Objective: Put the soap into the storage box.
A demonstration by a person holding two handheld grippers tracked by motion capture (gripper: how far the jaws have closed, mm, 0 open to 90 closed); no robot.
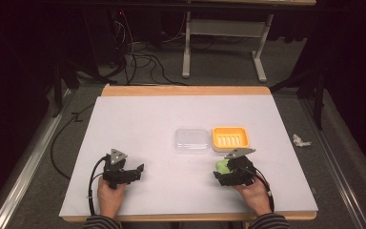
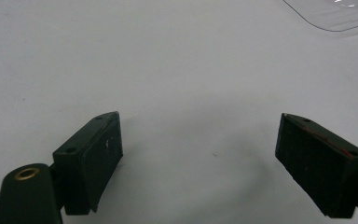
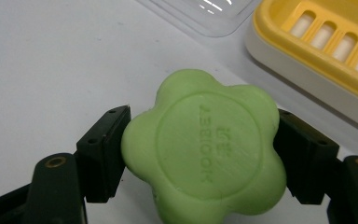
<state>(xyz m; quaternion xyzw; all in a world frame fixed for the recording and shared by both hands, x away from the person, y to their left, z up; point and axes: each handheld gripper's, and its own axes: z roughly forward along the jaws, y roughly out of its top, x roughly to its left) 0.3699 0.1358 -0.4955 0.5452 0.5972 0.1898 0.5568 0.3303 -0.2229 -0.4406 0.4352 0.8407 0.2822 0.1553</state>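
The tabletop (image 1: 138, 124) is covered by a white sheet, with a strip of wood showing along its far and near edges. It stands on a grey floor (image 1: 38, 157) where black cables (image 1: 138, 59) trail off toward a pale metal frame (image 1: 219, 38) in the dark behind. A scrap of crumpled white paper (image 1: 300, 140) lies on the floor to the right of the tabletop.

Near the middle of the sheet sit two boxes side by side, touching or nearly so: a clear lid (image 1: 191, 140) on the left and a yellow soap dish (image 1: 230, 138) with a slotted bottom on the right. In the right gripper view both show at the top edge, the lid (image 3: 205, 14) left of the dish (image 3: 326, 46).

The person's two hands come in from the near edge, striped sleeves just visible. The left gripper (image 1: 138, 170) rests low over bare sheet at the near left, well apart from the boxes; in its own view its jaws stand wide spread with nothing between them (image 2: 198, 154), and a corner of the lid (image 2: 335, 14) shows far off.

The right gripper (image 1: 221, 169) is just near of the dish. Its jaws pinch a green flower-shaped soap (image 3: 205, 149) from both sides; raised letters are stamped on the soap's round face. In the high view the soap (image 1: 222, 165) peeks out below the grey plate. Whether it touches the sheet cannot be told.
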